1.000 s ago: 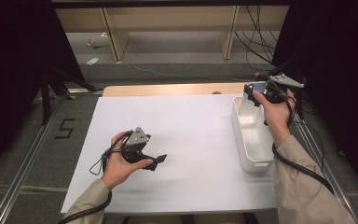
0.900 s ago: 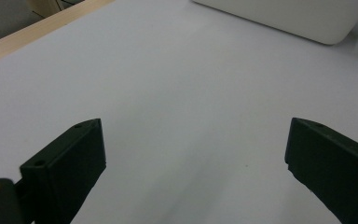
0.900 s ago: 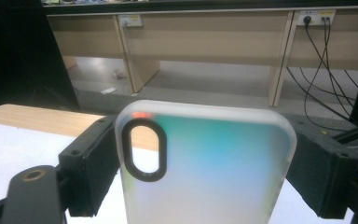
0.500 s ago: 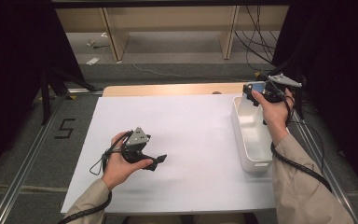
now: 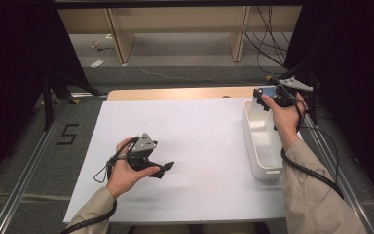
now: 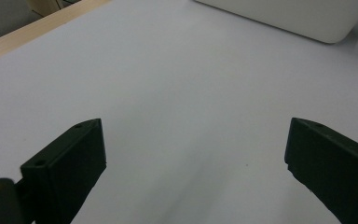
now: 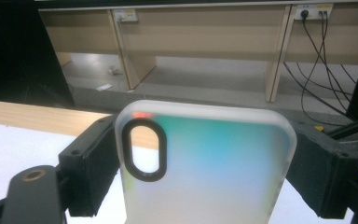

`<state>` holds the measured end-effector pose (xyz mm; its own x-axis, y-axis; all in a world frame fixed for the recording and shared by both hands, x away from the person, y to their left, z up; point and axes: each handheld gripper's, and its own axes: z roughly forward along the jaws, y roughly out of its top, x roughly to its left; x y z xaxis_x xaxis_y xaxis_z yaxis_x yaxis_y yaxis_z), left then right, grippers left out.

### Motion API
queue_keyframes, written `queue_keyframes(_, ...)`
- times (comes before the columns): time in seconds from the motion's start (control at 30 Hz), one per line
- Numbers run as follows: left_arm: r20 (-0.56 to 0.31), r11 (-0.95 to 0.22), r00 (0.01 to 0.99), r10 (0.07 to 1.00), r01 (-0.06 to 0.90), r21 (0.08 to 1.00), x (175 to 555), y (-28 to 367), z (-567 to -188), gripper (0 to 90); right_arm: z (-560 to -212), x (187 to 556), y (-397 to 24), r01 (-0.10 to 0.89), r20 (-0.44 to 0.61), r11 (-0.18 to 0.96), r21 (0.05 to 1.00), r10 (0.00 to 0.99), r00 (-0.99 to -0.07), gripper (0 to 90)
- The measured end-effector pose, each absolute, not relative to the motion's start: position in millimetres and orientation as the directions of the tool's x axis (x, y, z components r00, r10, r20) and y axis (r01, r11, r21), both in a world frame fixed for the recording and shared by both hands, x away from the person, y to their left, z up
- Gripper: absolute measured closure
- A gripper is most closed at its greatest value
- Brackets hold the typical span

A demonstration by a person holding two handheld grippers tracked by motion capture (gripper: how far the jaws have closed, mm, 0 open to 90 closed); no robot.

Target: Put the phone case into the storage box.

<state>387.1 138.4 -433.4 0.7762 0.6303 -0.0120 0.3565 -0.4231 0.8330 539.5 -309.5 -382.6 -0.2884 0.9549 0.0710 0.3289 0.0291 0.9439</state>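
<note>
High view: a white bin [image 5: 259, 146] sits on the table [image 5: 199, 146] at 3 o'clock. The right gripper [image 5: 268, 95] holds a phone case [image 5: 269, 91] above the bin's far end. The left gripper [image 5: 168, 166], at 8 o'clock, is wide open and holds nothing. Right gripper view: both jaws squeeze the case's [image 7: 205, 168] sides, shelves [image 7: 191, 42] and cables [image 7: 317, 42] behind.

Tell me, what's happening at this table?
A person holds a gripper in each hand. The right gripper is clamped on a frosted phone case, held up above the far end of a white bin. The left gripper rests open on the white table, holding nothing.
</note>
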Motion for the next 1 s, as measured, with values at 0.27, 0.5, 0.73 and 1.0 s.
queue_keyframes(0.27,-0.013,-0.425,0.777,0.63,0.358,0.832,387.1,138.4,-433.5,4.5,-384.7,541.8,-308.5,0.332,0.063,0.036,0.943,0.957,-0.284,18.2)
queue_keyframes(0.5,-0.013,-0.425,0.777,0.63,0.359,0.831,387.2,138.2,-433.6,4.5,-387.4,543.9,-307.1,0.331,0.059,0.041,0.943,0.956,-0.287,18.2)
queue_keyframes(0.73,-0.013,-0.426,0.777,0.629,0.358,0.831,387.2,138.3,-433.8,4.5,-388.9,545.3,-305.5,0.333,0.057,0.043,0.942,0.957,-0.285,18.2)
queue_keyframes(1.0,-0.016,-0.423,0.778,0.628,0.359,0.832,387.1,137.3,-434.5,4.5,-392.8,547.9,-305.0,0.34,0.056,0.043,0.939,0.959,-0.277,18.1)
